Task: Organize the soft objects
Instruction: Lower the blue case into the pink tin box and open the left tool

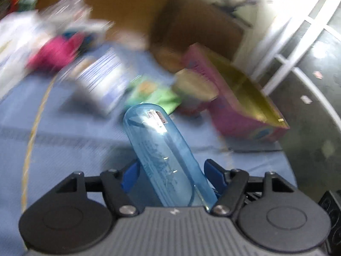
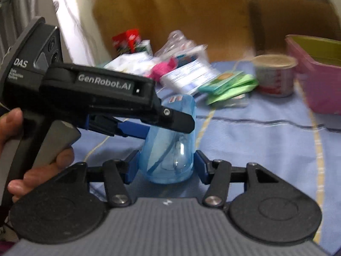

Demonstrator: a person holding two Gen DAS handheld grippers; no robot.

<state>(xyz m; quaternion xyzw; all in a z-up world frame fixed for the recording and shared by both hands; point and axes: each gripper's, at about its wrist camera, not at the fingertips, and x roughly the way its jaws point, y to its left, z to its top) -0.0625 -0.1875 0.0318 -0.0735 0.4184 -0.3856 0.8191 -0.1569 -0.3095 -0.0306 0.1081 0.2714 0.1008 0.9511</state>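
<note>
A clear blue plastic tube (image 1: 164,149) is held between the blue pads of my left gripper (image 1: 170,172), pointing forward and slightly left above the blue bedsheet. In the right wrist view the same tube (image 2: 170,140) stands between the fingers of my right gripper (image 2: 166,166), whose pads sit close beside the tube's base; contact is unclear. My left gripper (image 2: 140,132) comes in from the left and clamps the tube higher up. A pink box (image 1: 238,98) with a yellow inside lies open to the right.
On the blue sheet (image 2: 255,149) lie green packets (image 2: 230,87), a white and red tub (image 2: 275,74), a white and blue printed pack (image 2: 189,74), a magenta cloth (image 2: 164,67) and clear wrappers. The pink box (image 2: 315,70) sits far right. A brown headboard stands behind.
</note>
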